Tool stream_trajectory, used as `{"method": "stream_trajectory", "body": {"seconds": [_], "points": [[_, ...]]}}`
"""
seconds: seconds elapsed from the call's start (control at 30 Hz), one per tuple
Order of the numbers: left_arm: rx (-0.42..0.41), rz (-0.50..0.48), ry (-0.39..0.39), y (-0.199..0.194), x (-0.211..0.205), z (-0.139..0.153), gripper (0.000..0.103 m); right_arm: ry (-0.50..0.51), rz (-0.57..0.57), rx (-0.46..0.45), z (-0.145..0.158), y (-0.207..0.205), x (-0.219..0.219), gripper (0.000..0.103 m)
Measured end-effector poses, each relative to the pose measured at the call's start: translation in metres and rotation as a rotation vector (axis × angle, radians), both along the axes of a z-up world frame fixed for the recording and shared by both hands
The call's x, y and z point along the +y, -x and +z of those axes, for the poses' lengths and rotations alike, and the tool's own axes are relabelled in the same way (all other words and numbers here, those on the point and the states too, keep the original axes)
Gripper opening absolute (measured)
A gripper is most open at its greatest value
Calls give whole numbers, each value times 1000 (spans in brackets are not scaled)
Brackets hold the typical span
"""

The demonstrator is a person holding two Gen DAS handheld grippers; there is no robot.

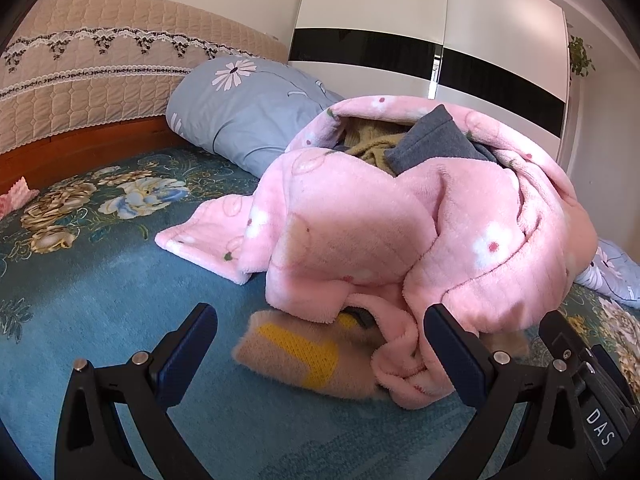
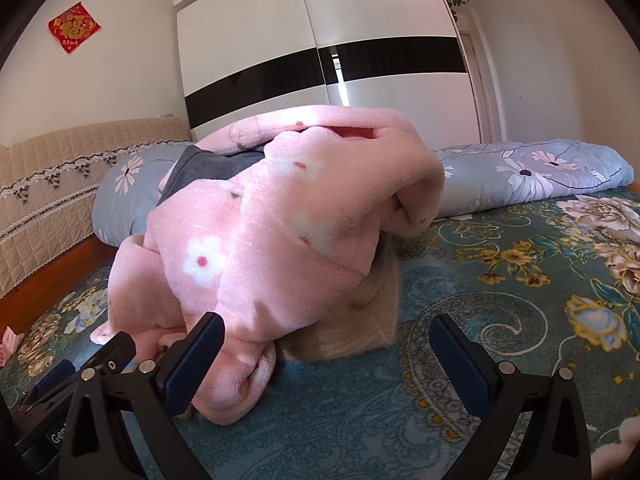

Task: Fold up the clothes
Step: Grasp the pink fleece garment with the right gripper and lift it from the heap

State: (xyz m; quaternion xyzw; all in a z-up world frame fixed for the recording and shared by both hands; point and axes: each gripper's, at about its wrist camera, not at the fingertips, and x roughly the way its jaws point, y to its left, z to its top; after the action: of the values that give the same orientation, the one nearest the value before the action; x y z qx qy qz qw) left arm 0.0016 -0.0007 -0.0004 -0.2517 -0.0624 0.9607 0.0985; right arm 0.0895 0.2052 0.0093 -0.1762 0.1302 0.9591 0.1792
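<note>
A heaped pink fleece garment (image 1: 420,216) is seen at centre frame on the blue floral bedspread (image 1: 100,300), just beyond the left gripper (image 1: 320,344), with a tan knit piece (image 1: 292,352) lying between its widely spread, empty jaws. The right gripper (image 2: 326,350) is likewise held wide open and empty, low over the bedspread, the pink heap rising past its left finger.
</note>
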Motion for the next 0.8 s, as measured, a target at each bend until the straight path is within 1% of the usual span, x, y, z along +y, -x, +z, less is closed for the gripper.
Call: {"method": "stream_trajectory", "body": {"seconds": [0.23,0.5,0.6,0.67,0.8], "points": [[-6,-2,-1,2,0,0,103,1,3,-1,-2,-1,1,103],[-32,-51,55,3,-2,1,103,10,15,-11,-3,2,-1,103],[-41,-69,76,4,-3,1,103,41,27,-16,-4,1,2,103],[-47,-81,90,4,-4,1,103,70,34,-4,-4,-2,7,103],[-26,-115,97,-7,-35,10,103,140,42,24,-6,-8,17,103]]}}
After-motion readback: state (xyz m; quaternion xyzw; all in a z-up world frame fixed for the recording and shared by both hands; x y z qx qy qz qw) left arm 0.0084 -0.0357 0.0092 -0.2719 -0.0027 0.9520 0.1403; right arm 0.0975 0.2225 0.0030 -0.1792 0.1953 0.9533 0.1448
